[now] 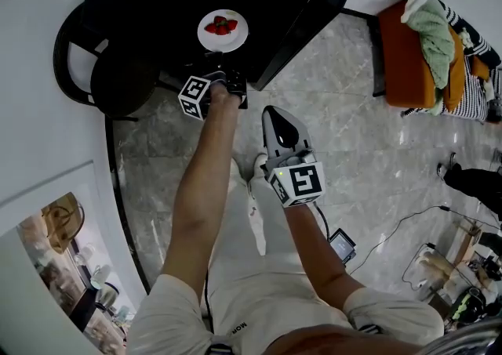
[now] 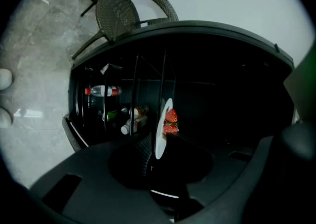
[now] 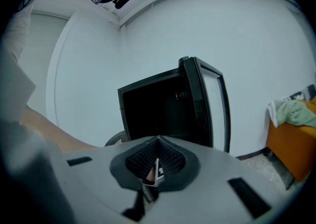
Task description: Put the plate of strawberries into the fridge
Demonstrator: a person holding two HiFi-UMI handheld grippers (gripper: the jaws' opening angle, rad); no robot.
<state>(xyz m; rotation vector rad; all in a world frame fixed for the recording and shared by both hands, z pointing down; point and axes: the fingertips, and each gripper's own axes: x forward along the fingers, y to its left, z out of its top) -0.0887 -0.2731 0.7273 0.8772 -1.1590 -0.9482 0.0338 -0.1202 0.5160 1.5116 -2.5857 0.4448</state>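
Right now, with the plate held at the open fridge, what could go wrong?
The left gripper pinches the plate by one rim only, so a tilt could roll the loose strawberries off. Bottles already sit in the fridge beside the plate, so it may knock them.

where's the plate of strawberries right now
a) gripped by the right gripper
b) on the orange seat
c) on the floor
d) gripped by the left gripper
d: the left gripper view shows the rim of the plate clamped between the jaws of the left gripper, with the strawberries on it, while the right gripper has its jaws together on nothing.
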